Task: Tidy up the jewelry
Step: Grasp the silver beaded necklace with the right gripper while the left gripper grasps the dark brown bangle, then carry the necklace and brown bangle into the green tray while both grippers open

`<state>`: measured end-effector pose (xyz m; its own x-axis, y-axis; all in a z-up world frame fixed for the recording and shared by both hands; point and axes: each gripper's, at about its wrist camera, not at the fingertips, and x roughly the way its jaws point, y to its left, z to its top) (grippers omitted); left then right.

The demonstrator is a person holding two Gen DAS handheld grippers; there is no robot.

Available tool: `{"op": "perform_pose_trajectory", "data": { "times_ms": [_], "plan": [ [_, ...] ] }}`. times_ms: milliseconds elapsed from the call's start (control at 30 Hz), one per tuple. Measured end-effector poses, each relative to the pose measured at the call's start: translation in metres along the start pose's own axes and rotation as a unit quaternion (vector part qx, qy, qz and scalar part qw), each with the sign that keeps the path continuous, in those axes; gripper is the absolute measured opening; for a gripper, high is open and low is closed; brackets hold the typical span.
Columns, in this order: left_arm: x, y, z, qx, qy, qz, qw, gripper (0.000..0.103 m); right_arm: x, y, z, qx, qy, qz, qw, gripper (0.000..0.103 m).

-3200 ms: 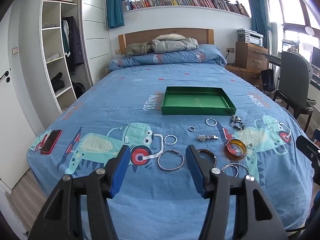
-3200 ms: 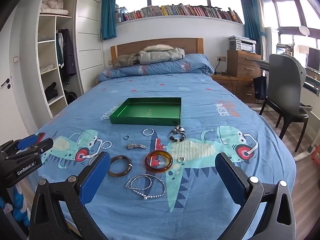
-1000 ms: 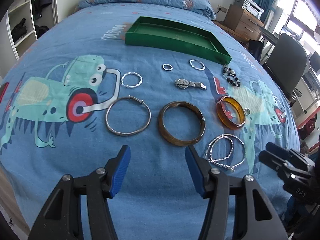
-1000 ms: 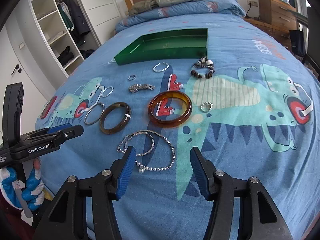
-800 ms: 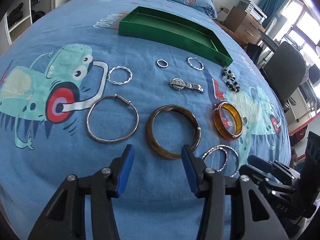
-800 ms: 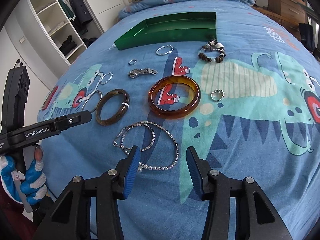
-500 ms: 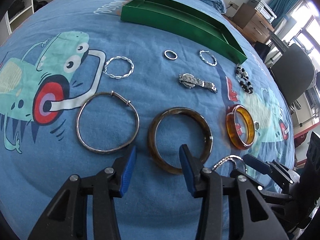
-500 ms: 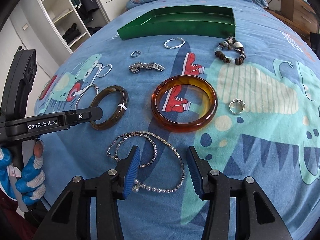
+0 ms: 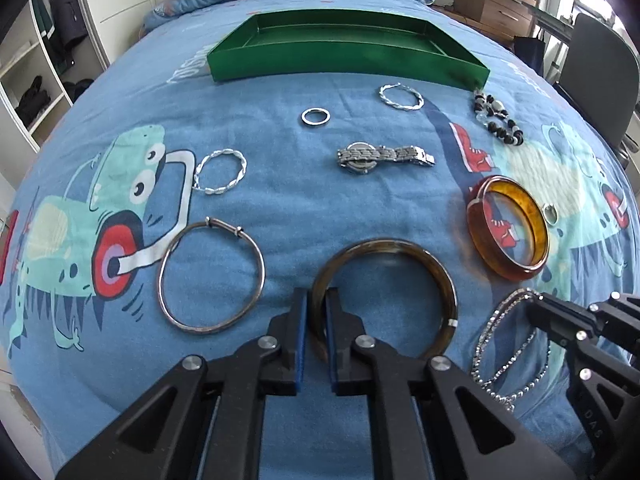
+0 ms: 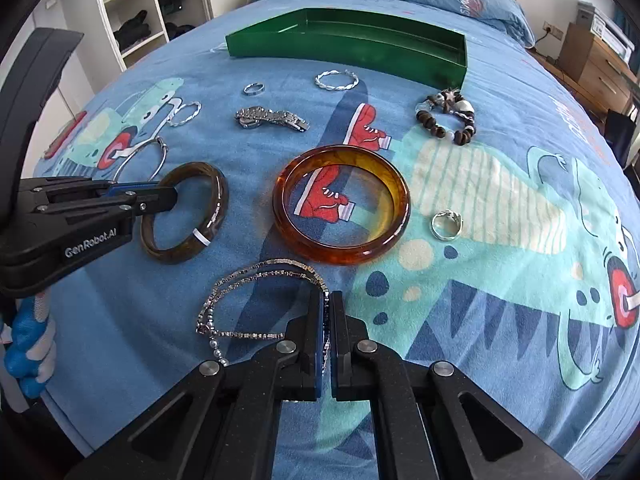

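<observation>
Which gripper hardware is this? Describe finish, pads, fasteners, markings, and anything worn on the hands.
Both are matte black textured plastic: the left gripper and right gripper have blue finger pads and round silver fasteners. White "GenRobot.AI" lettering marks the left one's side. The hand wears a blue and white glove. No cables visible.

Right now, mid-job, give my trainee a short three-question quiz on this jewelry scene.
1. True or false: the green tray already holds jewelry.
2. Which piece is the left gripper clamped on? A) amber bangle B) dark brown bangle C) watch
3. Fill in: the right gripper has just closed on the ______ lying nearest the bed's front edge.

Key: 1 false, the tray looks empty; 2 B; 3 silver chain necklace.
</observation>
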<state>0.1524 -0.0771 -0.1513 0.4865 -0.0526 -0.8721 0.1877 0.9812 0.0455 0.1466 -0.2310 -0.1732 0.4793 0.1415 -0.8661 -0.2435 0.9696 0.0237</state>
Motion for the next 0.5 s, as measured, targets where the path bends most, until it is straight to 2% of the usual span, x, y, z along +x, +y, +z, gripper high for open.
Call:
{"op": "perform_pose_trajectory", "data": {
  "times_ms": [233,500],
  "plan": [
    [-0.033,-0.005,-0.001,0.012,-0.038,-0.001,0.9992,0.007,-0.062,-0.020,-0.025,0.052,-0.072,0.012,0.996,0.002],
    [-0.082,0.004,0.027,-0.002,-0.097,-0.009,0.9952,0.007,-0.130,-0.029,-0.021,0.058,-0.142,-0.020,0.988,0.002]
  ]
}}
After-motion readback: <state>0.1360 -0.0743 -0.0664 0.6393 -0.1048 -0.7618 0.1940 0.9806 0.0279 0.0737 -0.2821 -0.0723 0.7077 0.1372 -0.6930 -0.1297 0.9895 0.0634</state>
